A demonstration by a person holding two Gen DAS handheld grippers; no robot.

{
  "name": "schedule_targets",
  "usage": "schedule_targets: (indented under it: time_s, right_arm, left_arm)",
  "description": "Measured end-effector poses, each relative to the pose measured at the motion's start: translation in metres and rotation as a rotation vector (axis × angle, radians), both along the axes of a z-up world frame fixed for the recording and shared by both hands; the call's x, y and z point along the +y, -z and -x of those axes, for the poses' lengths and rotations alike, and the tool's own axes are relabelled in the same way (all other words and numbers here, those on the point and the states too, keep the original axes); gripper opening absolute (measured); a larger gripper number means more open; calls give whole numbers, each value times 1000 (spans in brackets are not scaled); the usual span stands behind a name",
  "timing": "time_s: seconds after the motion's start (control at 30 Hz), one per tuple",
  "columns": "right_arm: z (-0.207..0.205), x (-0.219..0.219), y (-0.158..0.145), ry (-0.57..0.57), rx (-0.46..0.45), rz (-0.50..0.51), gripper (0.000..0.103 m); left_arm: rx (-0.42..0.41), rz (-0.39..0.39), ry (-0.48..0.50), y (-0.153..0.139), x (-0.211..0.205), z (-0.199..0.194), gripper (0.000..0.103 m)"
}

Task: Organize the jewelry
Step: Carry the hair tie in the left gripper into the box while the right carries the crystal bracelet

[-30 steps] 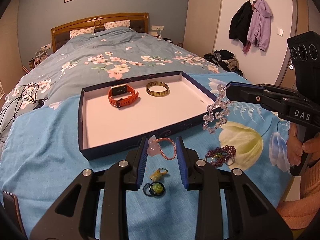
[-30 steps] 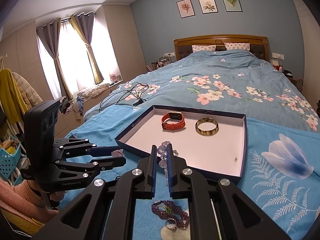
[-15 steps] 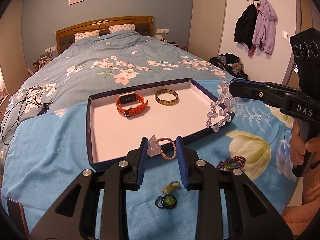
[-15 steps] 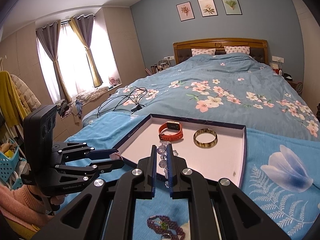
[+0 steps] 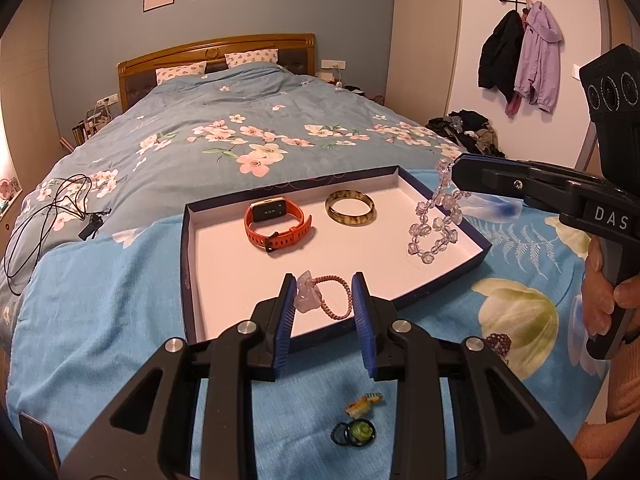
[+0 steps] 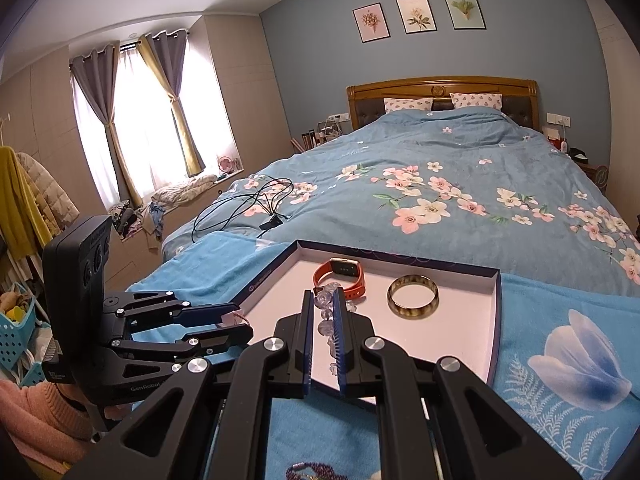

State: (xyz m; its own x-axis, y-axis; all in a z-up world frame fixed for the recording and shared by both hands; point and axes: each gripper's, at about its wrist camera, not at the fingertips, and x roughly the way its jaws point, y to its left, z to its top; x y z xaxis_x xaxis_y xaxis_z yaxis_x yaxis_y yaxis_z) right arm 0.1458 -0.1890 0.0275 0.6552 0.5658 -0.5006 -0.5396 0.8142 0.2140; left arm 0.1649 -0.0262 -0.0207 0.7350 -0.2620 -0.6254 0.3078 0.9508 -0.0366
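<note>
While both hover over the navy tray (image 5: pixel 188 248) on the bed, right gripper (image 6: pixel 323 312) clenched on a dangling crystal bracelet (image 5: pixel 434 228), left gripper (image 5: pixel 324 300) grasping a pink cord bracelet (image 5: pixel 334 296).

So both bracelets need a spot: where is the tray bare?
Tray floor is bare left of the orange watch and along the near wall. The far side holds the watch and bangle.
</note>
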Motion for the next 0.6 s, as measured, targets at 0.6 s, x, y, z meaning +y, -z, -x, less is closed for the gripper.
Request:
schedule_targets:
  time_s: [0.6]
  right_arm:
    - [-43,7,21,34,70,5,8]
  left_arm:
    - [45,10,-63,9,15,-52,28]
